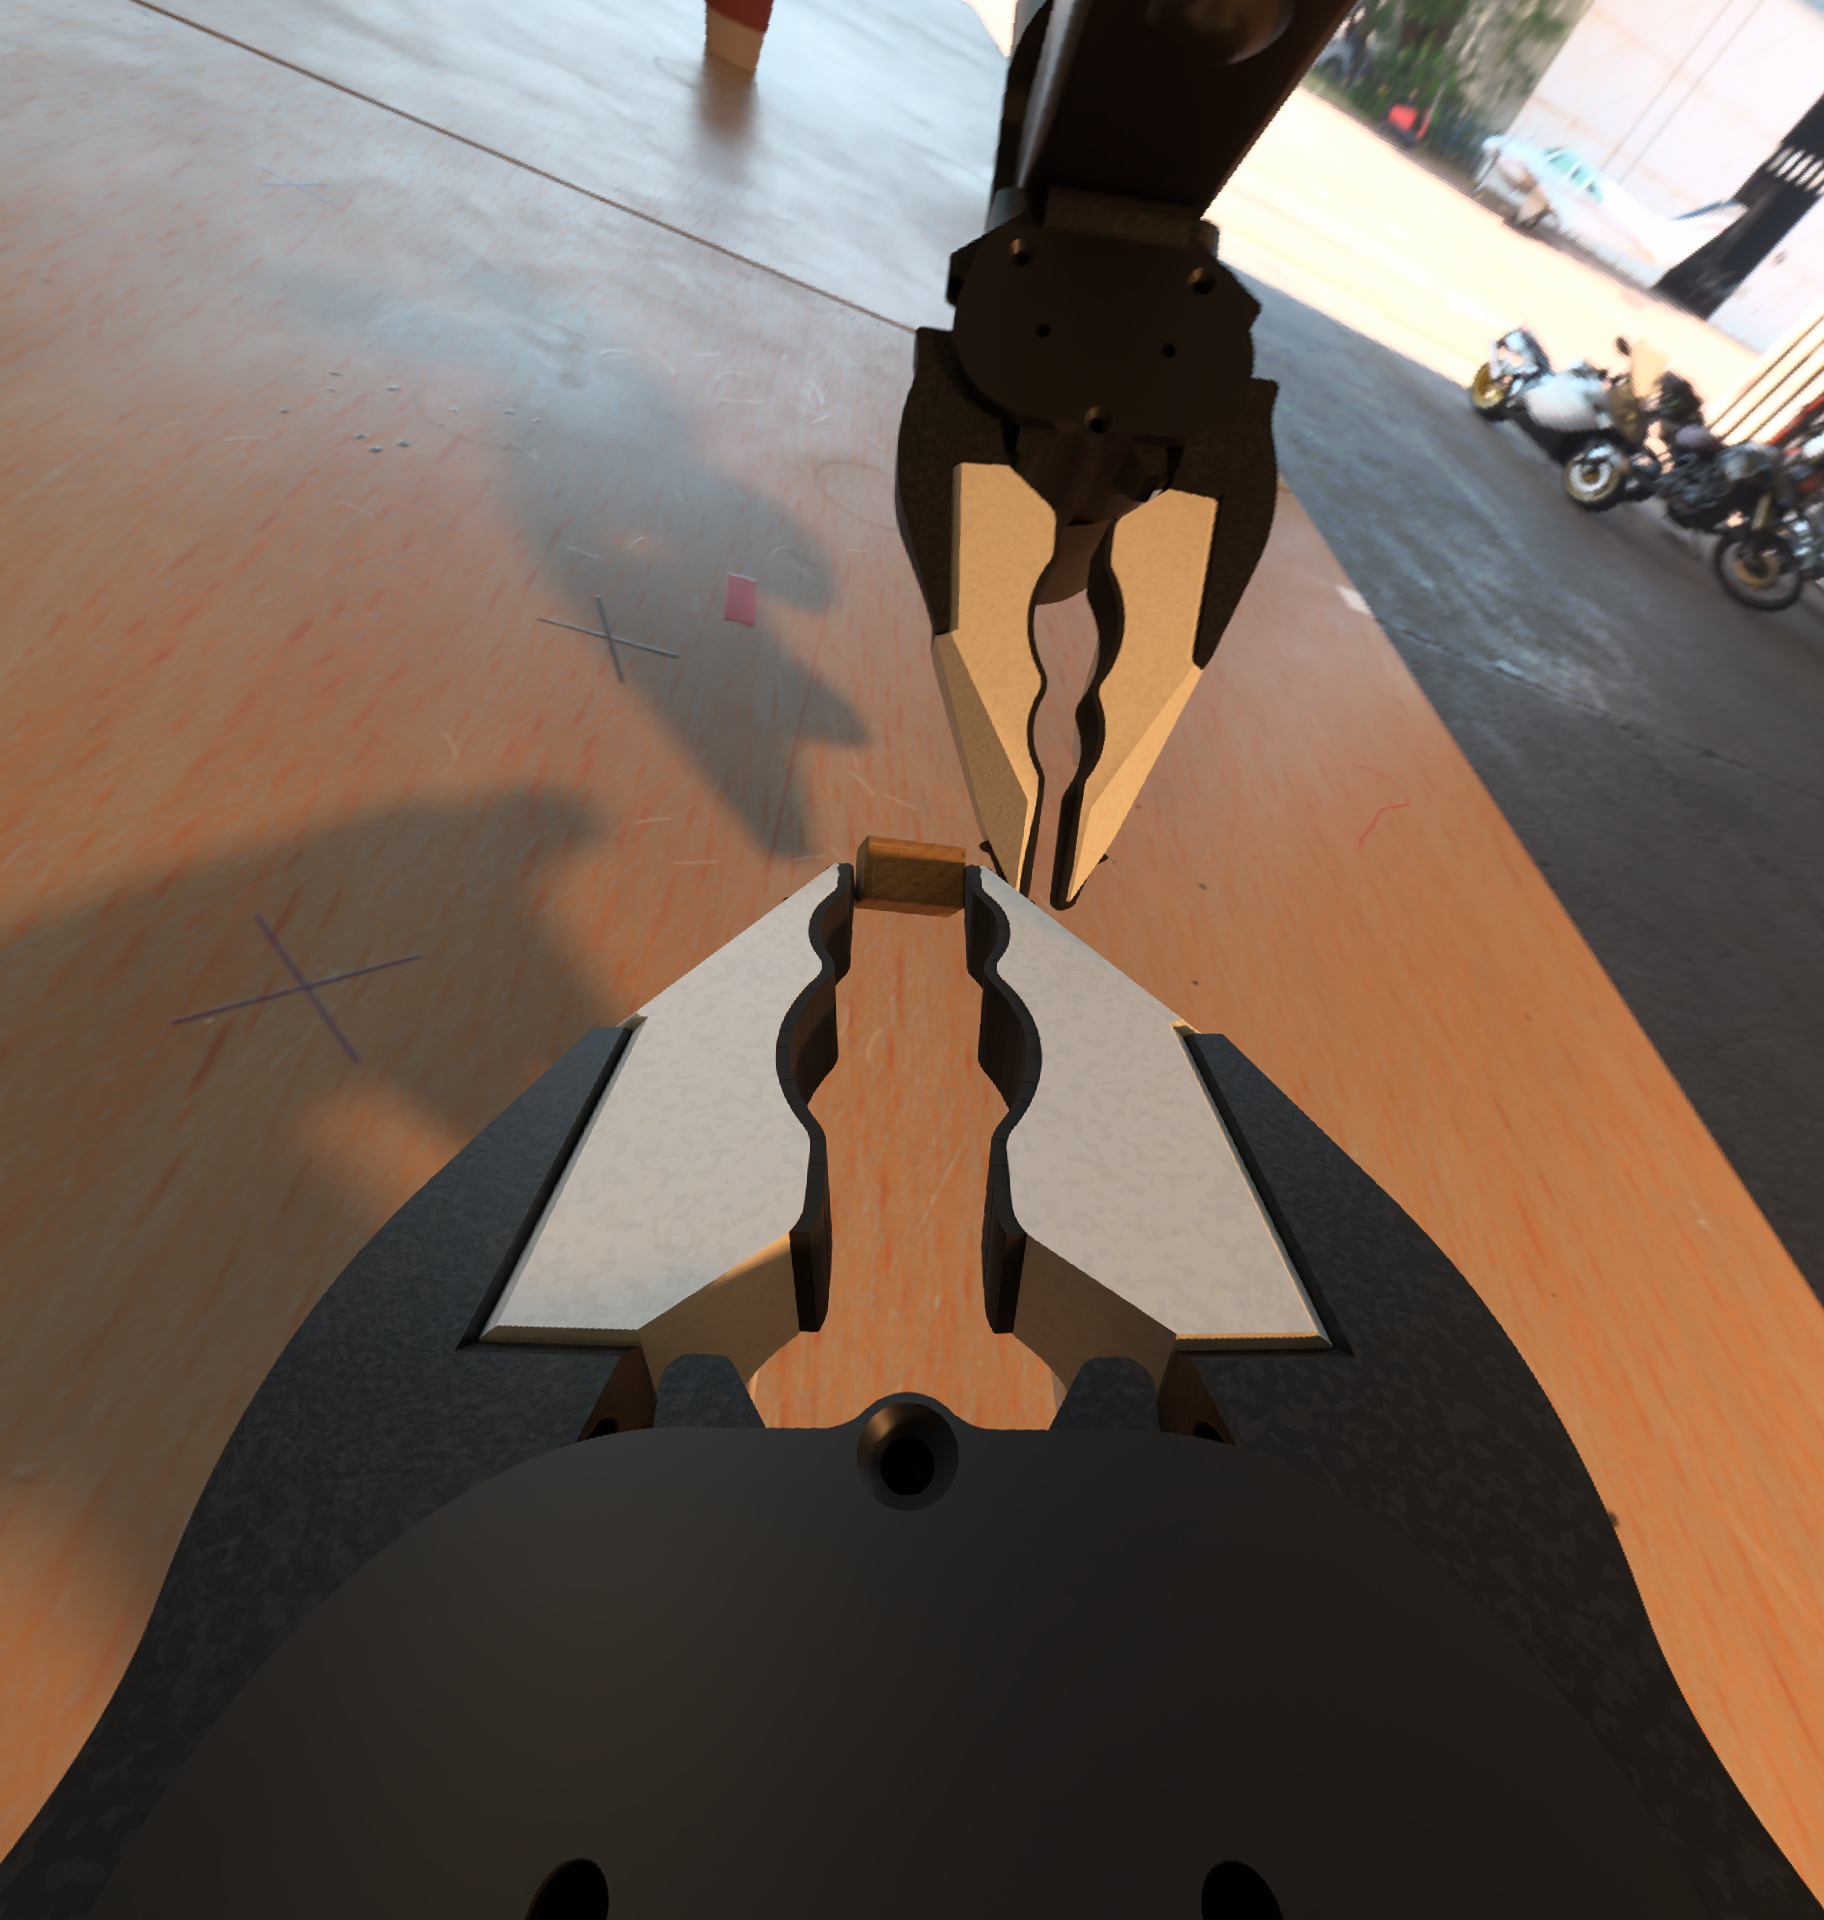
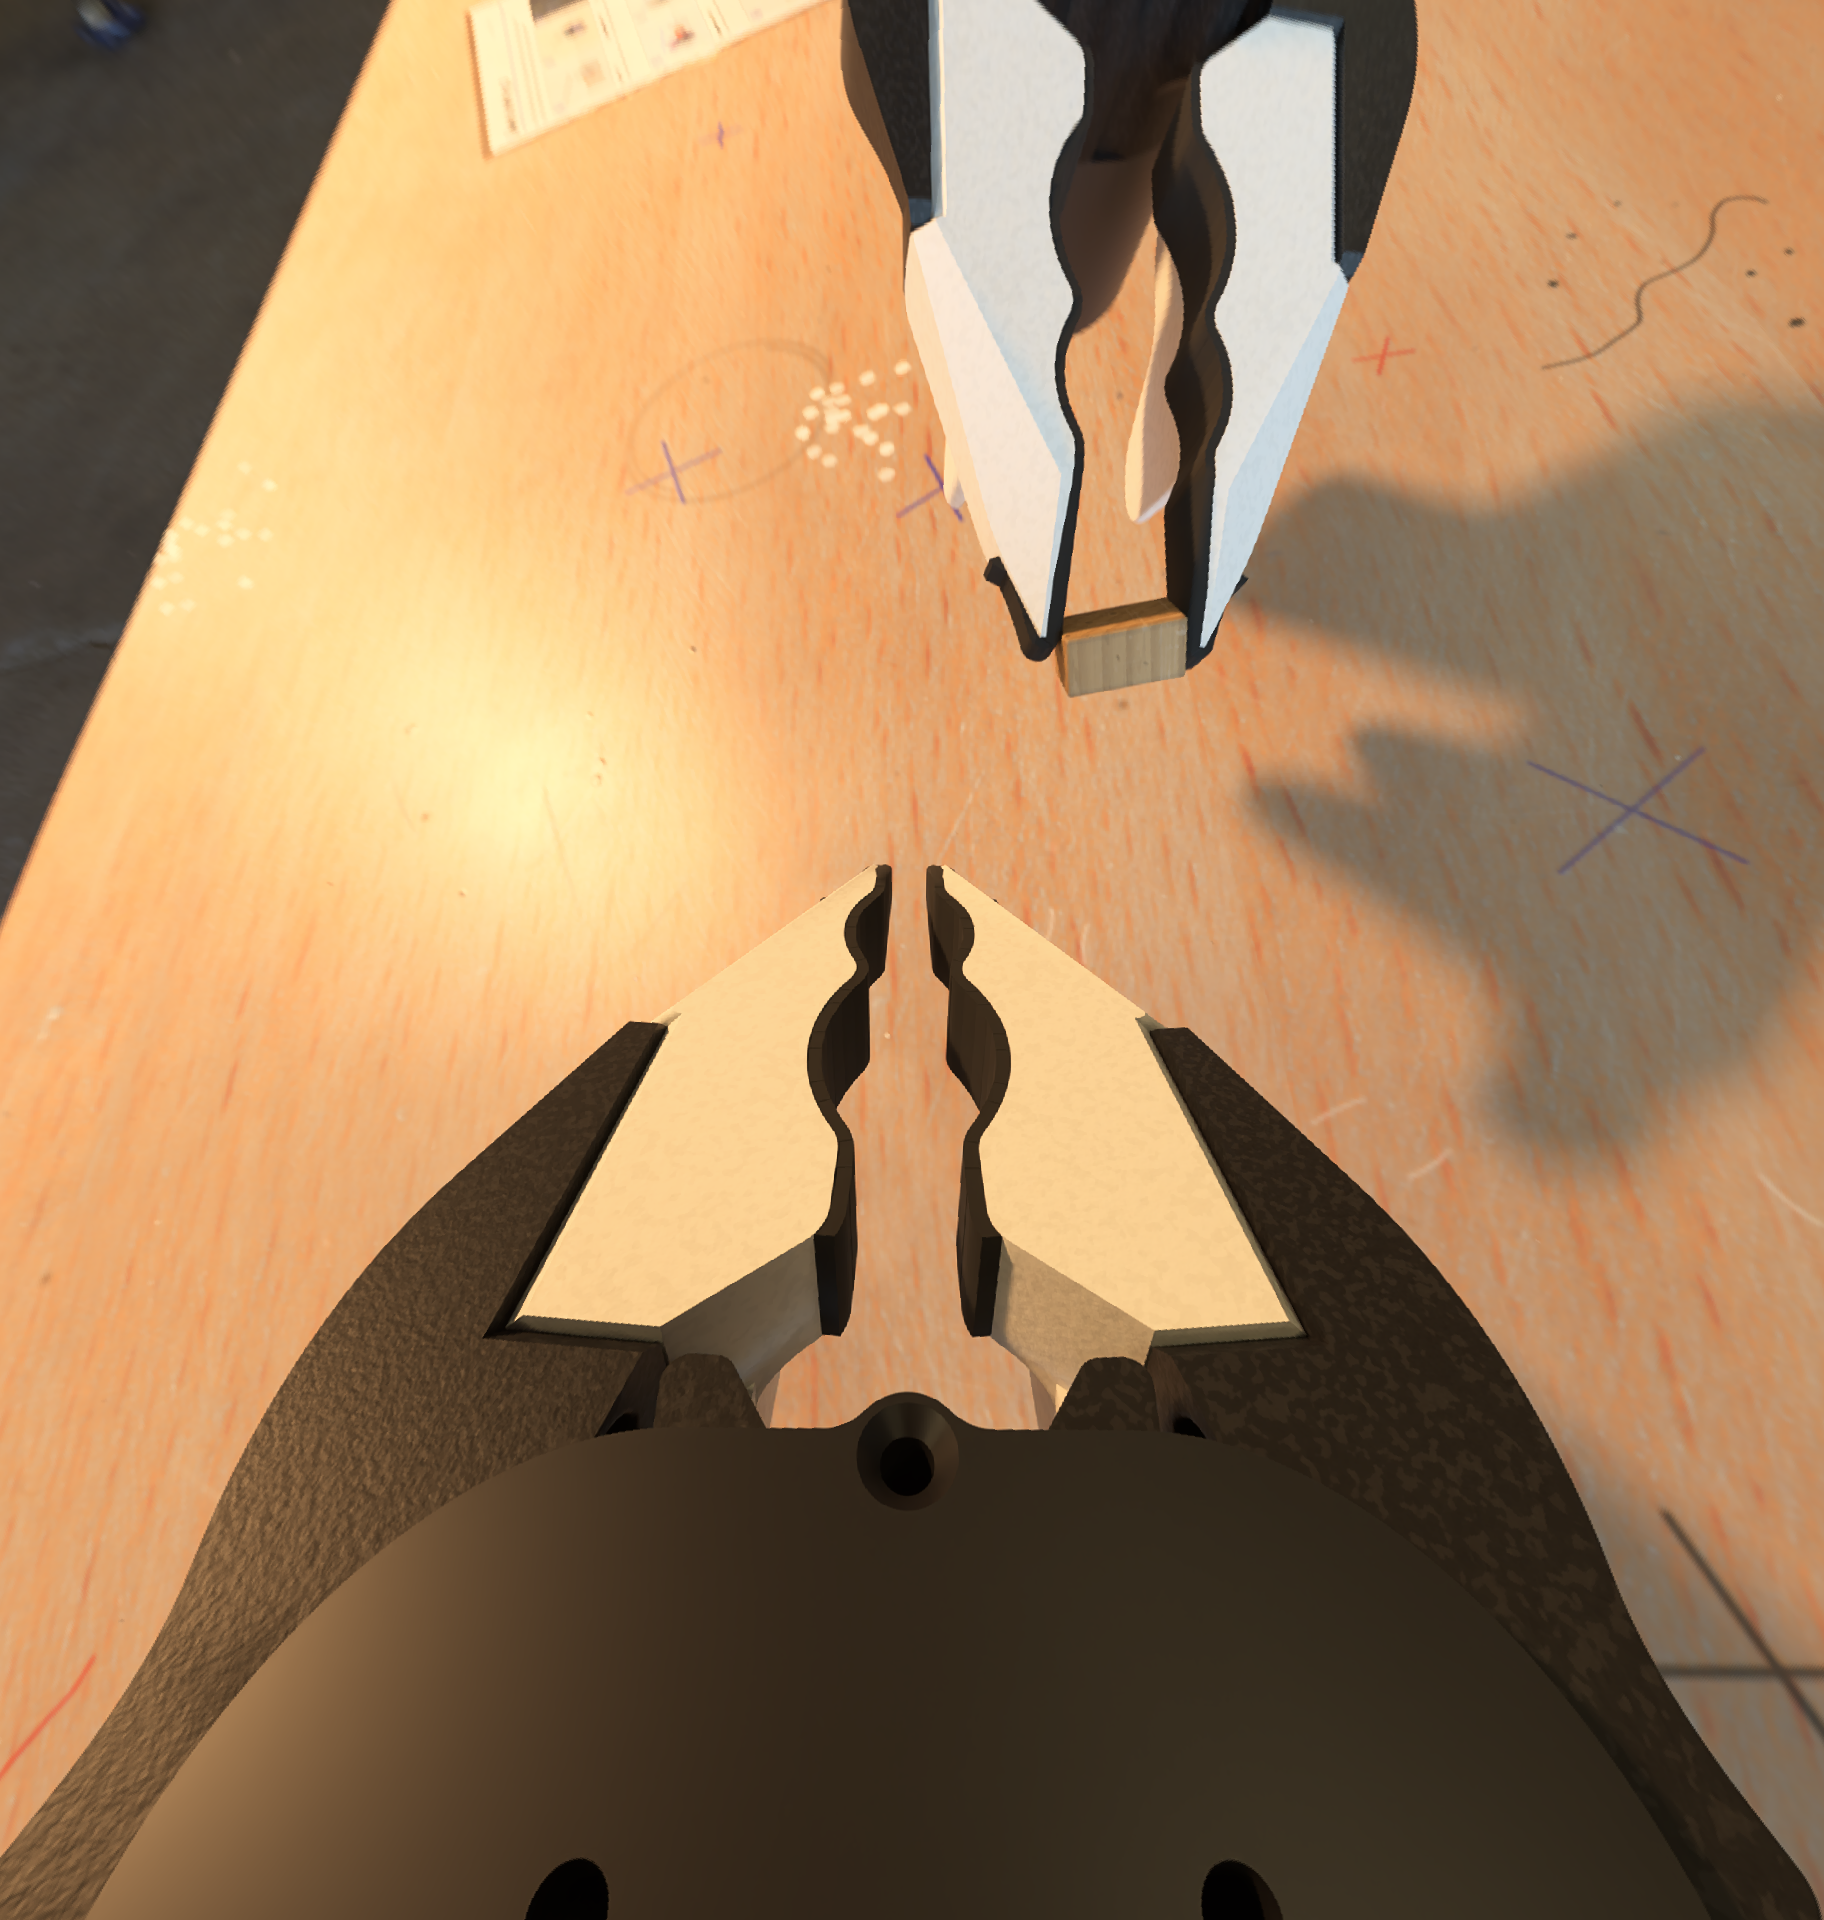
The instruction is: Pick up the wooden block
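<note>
Wooden block (image 1: 909, 878), small and brown, sits pinched between the tips of the left claw (image 1: 908, 883), clear of the orange table (image 1: 368, 727) as seen from the right wrist. Just beside it the right claw (image 2: 908, 873) points tips down, clenched on nothing, a thin slit between its fingers.

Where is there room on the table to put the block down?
The table is bare left of the right claw, toward its edge. It is crowded where the left claw grips the wooden block, with the right claw's tips beside it.
</note>
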{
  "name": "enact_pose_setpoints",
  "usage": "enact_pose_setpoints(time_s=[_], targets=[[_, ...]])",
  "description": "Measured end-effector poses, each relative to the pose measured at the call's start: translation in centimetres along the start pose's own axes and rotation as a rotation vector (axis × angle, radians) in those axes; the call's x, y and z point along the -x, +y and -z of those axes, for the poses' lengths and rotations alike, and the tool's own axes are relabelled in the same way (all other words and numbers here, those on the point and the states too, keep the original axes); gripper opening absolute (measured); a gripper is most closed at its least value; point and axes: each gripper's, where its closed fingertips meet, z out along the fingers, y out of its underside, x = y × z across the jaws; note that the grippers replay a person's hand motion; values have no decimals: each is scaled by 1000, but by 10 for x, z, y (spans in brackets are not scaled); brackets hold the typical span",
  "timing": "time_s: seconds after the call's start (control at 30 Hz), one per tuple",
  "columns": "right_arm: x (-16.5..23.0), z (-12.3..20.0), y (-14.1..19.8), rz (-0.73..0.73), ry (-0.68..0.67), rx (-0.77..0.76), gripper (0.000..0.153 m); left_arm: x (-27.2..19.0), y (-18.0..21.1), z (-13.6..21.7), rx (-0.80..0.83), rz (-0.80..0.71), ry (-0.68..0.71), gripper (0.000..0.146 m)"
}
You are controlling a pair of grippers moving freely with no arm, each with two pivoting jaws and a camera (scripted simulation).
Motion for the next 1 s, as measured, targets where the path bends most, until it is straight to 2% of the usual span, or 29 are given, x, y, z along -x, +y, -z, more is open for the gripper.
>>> enact_pose_setpoints(time_s=[0.23,0.4,0.77,1.0], targets=[[13,12,-26,-49,-129,-210,6,-21,-17,8,-129,47,177,21],[14,20,-38,-72,-155,-306,6,-28,-22,12,-167,93,251,21],[7,27,-46,-126,-147,-381,6,-34,-20,9,-148,261,370,21],[-1,19,-34,-150,-108,-304,6,-35,-7,1,-58,285,367,21]])
